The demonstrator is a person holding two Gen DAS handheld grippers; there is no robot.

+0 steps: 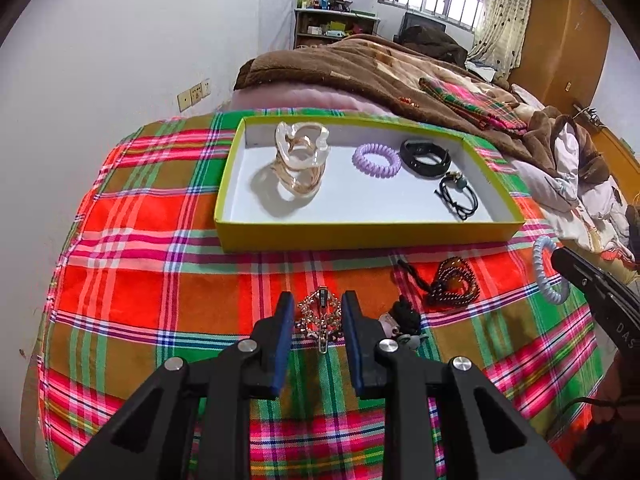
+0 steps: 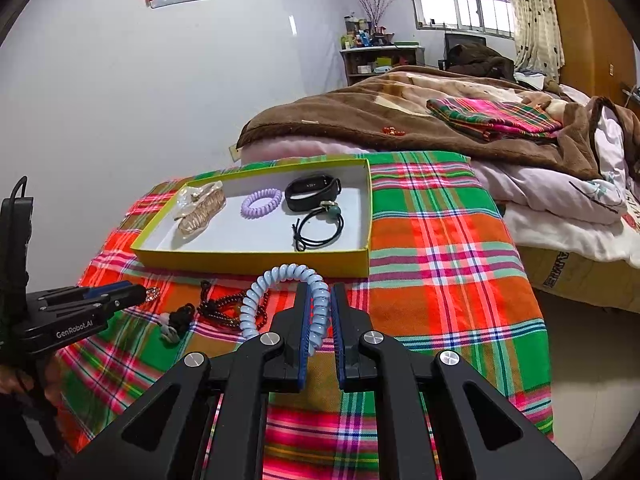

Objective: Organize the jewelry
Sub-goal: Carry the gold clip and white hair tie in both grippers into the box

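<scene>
Looking across a plain white wall (image 2: 120, 92) toward a barred window (image 2: 464, 10) glowing with daylight, a spotted cream curtain (image 2: 536, 16) hanging beside it, a cluttered wooden shelf (image 2: 380, 58) standing below, a rumpled brown blanket (image 2: 360, 116) lying over the bed, an orange wooden wardrobe (image 1: 564, 40) standing at right.

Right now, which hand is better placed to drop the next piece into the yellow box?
Right: the right gripper is shut on the blue coil hair tie, just before the yellow box.
</scene>
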